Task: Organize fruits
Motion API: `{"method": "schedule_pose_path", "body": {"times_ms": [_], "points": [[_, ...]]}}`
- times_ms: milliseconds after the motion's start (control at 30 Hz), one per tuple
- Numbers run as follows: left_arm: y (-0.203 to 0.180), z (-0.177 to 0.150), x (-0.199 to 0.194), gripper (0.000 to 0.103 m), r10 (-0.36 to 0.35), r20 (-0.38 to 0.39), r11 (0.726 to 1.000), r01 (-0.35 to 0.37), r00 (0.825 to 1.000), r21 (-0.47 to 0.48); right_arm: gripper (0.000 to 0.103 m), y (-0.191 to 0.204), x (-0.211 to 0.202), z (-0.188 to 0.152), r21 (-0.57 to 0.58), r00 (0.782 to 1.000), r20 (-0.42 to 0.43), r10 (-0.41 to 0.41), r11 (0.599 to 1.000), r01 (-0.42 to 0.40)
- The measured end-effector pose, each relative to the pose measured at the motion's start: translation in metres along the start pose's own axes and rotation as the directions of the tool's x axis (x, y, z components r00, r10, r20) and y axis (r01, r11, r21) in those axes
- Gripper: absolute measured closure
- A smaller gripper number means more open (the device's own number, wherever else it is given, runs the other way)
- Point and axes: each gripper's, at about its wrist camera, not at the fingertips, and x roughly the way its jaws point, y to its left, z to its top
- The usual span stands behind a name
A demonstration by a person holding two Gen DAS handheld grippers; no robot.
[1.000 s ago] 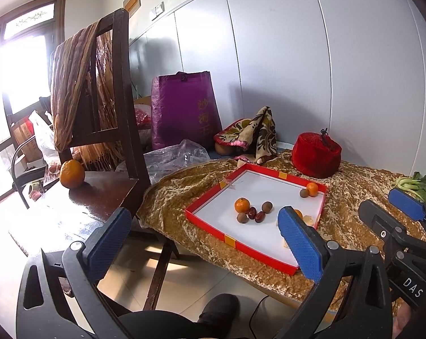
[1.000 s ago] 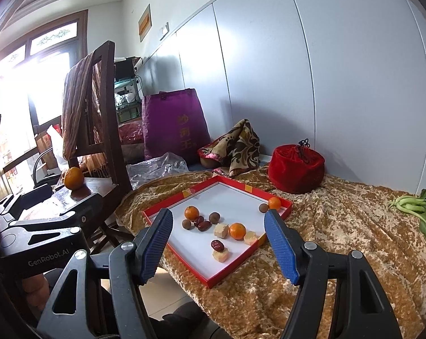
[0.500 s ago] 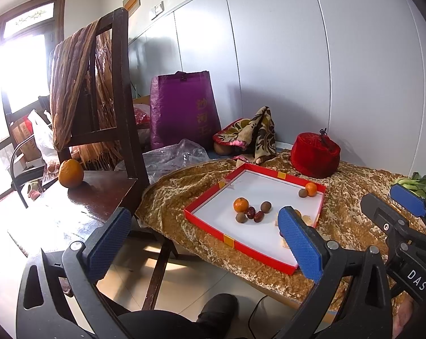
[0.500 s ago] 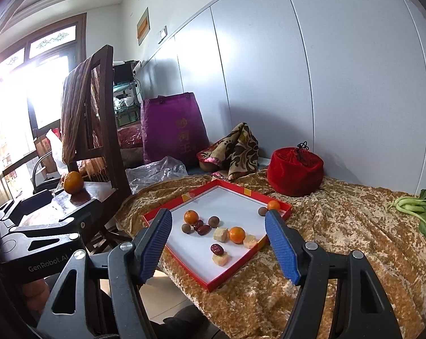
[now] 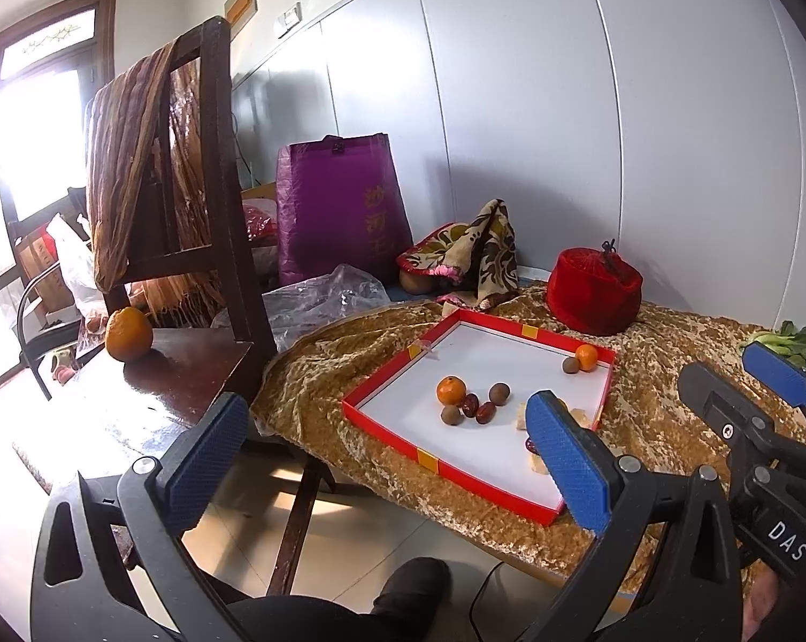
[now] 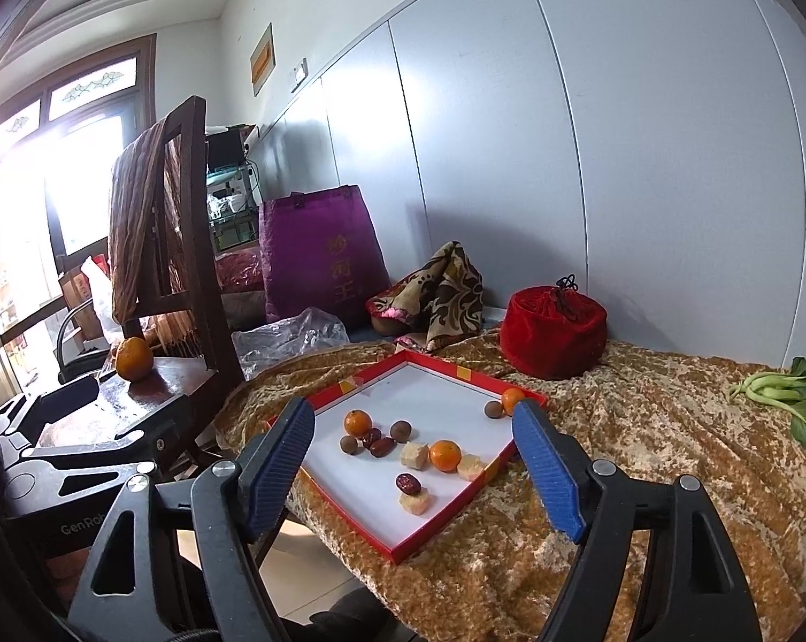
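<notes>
A red-rimmed white tray [image 5: 386, 430] [image 6: 440, 527] lies on a gold cloth. It holds small oranges [image 5: 451, 390] [image 6: 445, 455], brown round fruits [image 5: 499, 392] [image 6: 400, 430], red dates [image 6: 407, 483] and pale cubes [image 6: 414, 454]. A larger orange [image 5: 129, 334] [image 6: 133, 359] sits on the wooden chair seat at left. My left gripper [image 5: 386, 460] is open and empty, held in front of the table's edge. My right gripper [image 6: 413, 465] is open and empty, above the tray's near side.
A wooden chair [image 5: 215, 203] draped with a striped cloth stands left of the table. A purple bag [image 5: 344, 208], a clear plastic bag [image 5: 317, 302], a patterned cloth [image 6: 445, 294] and a red velvet pouch [image 6: 552, 331] stand behind the tray. Green vegetables [image 6: 782, 390] lie at far right.
Both grippers have drifted slightly, so the tray sits a little lower and nearer in the views. Nothing was grasped or moved.
</notes>
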Motion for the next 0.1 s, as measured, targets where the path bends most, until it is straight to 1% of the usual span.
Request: {"method": "schedule_pose_path", "body": {"times_ms": [100], "points": [[-0.031, 0.011, 0.012, 0.0, -0.052, 0.003, 0.996, 0.052, 0.999, 0.074, 0.027, -0.012, 0.0, 0.001, 0.015, 1.0, -0.001, -0.03, 0.999, 0.03]]}}
